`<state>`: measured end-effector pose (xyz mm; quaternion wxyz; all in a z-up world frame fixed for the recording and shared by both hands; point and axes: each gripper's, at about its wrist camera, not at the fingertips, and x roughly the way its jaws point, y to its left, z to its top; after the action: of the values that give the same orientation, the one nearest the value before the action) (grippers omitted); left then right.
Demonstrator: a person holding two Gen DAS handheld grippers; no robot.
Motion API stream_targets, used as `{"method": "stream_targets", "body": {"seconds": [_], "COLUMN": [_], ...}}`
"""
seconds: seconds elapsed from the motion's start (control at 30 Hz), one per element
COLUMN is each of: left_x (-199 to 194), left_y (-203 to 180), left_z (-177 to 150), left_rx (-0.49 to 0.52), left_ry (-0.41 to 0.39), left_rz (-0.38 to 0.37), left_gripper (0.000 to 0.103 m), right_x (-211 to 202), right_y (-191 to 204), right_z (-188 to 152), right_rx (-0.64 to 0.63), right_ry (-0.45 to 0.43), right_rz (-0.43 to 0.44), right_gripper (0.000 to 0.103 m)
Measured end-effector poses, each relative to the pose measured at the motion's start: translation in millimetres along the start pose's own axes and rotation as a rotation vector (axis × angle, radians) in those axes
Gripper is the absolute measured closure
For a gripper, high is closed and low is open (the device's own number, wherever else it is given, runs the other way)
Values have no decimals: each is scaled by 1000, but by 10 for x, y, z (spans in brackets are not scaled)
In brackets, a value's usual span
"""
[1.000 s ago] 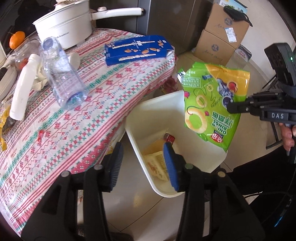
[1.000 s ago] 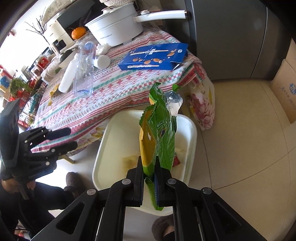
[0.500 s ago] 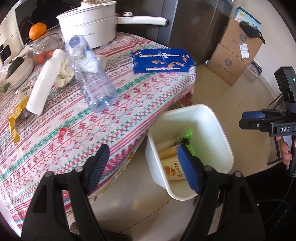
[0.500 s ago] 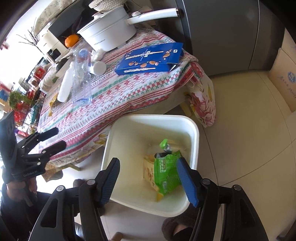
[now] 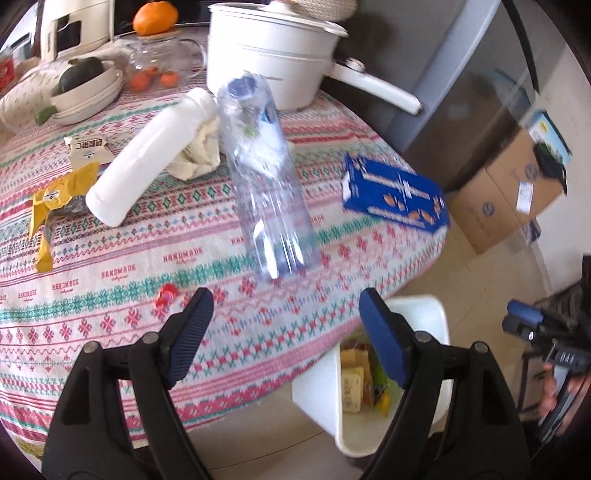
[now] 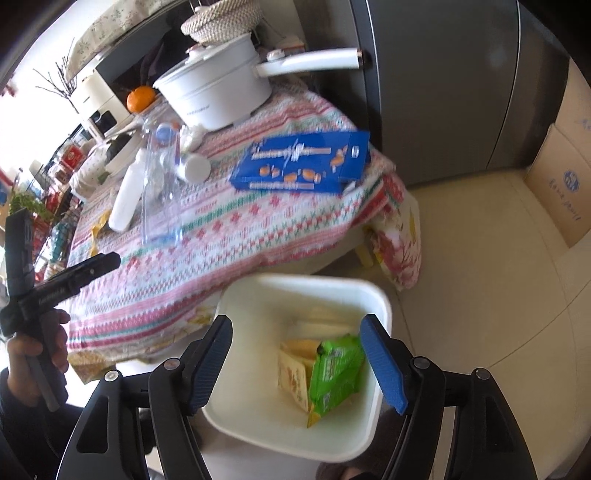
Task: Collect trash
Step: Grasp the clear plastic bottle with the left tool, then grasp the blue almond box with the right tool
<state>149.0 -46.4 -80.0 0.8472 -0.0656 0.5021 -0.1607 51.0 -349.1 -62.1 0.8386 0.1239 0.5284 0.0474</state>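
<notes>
My left gripper (image 5: 283,297) hangs over the near edge of the patterned tablecloth (image 5: 110,266), its jaws opening with nothing between them. Just beyond it a clear plastic bottle (image 5: 266,177) lies on its side, next to a white bottle (image 5: 147,162), a crumpled tissue (image 5: 199,155), a yellow wrapper (image 5: 55,199) and a blue biscuit box (image 5: 395,199). A small red scrap (image 5: 166,295) lies by the left finger. My right gripper (image 6: 295,321) is above the white bin (image 6: 295,288), jaws opening and empty. The green snack bag (image 6: 336,369) lies inside the bin on yellow wrappers.
A white pot (image 5: 273,55) with a long handle, an orange (image 5: 155,16), stacked bowls (image 5: 85,92) and a glass jar (image 5: 162,62) stand at the table's back. Cardboard boxes (image 5: 509,199) and a grey fridge (image 6: 443,92) stand beyond the table. The bin (image 5: 317,391) stands on the tiled floor.
The right gripper opened and the green bag dropped into the bin. The left gripper swung from over the bin to over the table and its jaws widened.
</notes>
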Motion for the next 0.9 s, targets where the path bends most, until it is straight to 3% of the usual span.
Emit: {"method": "stream_targets", "body": {"seconds": [0.37,0.57,0.73,0.9], "left_x": [396,637,758,793], "left_y": [42,33,95,148], "left_z": [467,650,699,703], "left_rx": [-81,-41,-68,-76], "left_ry": [-79,-66,-26,-4], "left_rz": [4,51,59,28], "left_gripper": [22,25,40,41], "right_x": [140,406,624,760], "right_y": [-16,-298,-495,-580], "right_z": [520,776,920,1006], "right_rx": [18,86,157,210], "right_ry": [-60,-84,-81,-82], "right_rz": [-49,-57,-15,6], "right_gripper": [27,27,27,27]}}
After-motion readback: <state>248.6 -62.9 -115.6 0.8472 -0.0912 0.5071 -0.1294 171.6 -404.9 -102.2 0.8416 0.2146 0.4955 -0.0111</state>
